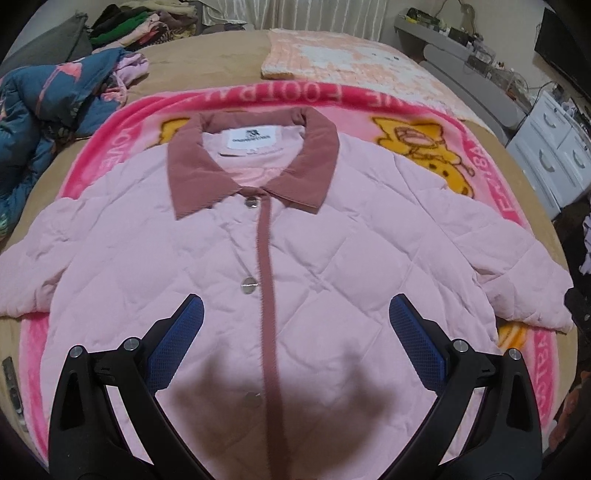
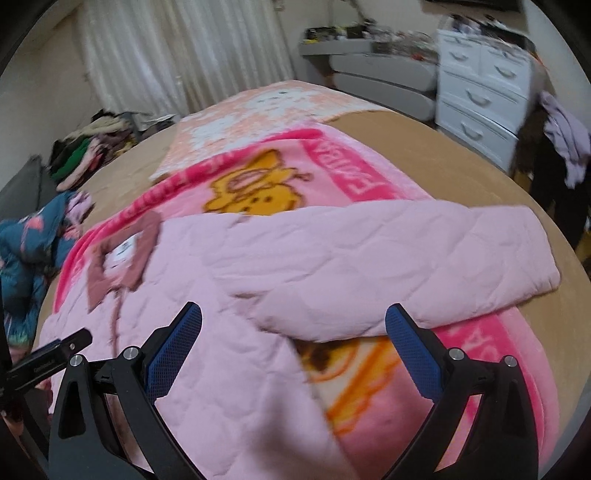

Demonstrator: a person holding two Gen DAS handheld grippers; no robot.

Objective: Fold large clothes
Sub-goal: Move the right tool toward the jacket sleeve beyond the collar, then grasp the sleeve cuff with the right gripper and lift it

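Note:
A pink quilted jacket (image 1: pixel 332 258) with a dusty-rose collar (image 1: pixel 255 158) lies face up and buttoned on a pink cartoon blanket (image 1: pixel 110 147); both sleeves are spread out. My left gripper (image 1: pixel 295 314) is open and empty above the jacket's front, over the placket. My right gripper (image 2: pixel 293 319) is open and empty above the jacket's right side, near its right sleeve (image 2: pixel 406 251), which stretches out to the right. The jacket (image 2: pixel 240 369) fills the lower left of the right wrist view, and the left gripper's tip (image 2: pixel 59 350) shows at its left edge.
A blue patterned quilt (image 1: pixel 37 110) is bunched at the left of the bed. A peach-and-white blanket (image 1: pixel 351 66) lies beyond the jacket. Piled clothes (image 1: pixel 140 26) sit at the back left. White drawers (image 2: pixel 476 85) and hanging garments (image 2: pixel 561 140) stand at the right.

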